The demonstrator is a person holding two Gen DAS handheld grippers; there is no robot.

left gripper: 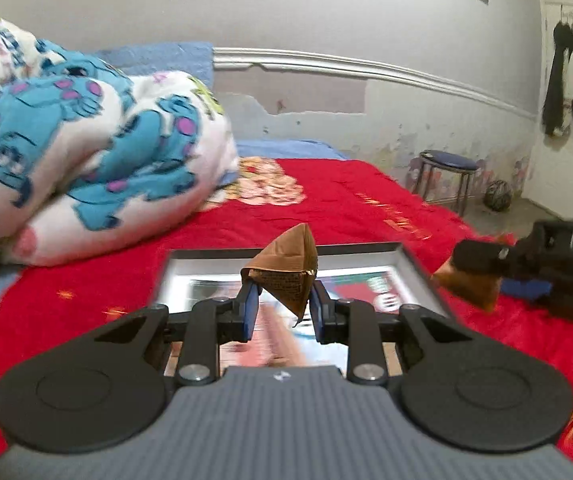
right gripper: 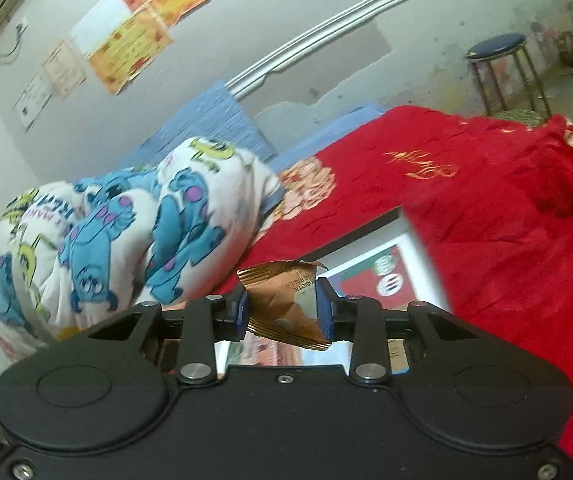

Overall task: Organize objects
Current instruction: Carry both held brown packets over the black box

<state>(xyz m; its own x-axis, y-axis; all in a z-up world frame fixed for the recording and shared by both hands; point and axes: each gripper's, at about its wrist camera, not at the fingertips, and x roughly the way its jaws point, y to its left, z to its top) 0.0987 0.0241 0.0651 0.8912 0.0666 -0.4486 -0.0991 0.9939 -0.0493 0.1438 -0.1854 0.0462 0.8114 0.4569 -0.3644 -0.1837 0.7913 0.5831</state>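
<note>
The left gripper [left gripper: 282, 304] has its blue-padded fingers [left gripper: 251, 312] clenched on a brown snack wrapper [left gripper: 288, 270], which stands up between them above a framed picture [left gripper: 410, 264] lying flat on the bed's red blanket [left gripper: 346, 196]. The right gripper [right gripper: 284, 308] likewise grasps a second, crumpled gold-brown wrapper [right gripper: 282, 300] between its fingers [right gripper: 323, 312], held above the same framed picture [right gripper: 382, 276], and in the left wrist view it shows at the right edge with that wrapper [left gripper: 470, 284] hanging from it. A bundled cartoon-print duvet [left gripper: 86, 136] lies on the bed just beside the frame, and a blue-topped stool [left gripper: 448, 178] stands by the wall beyond the bed.
</note>
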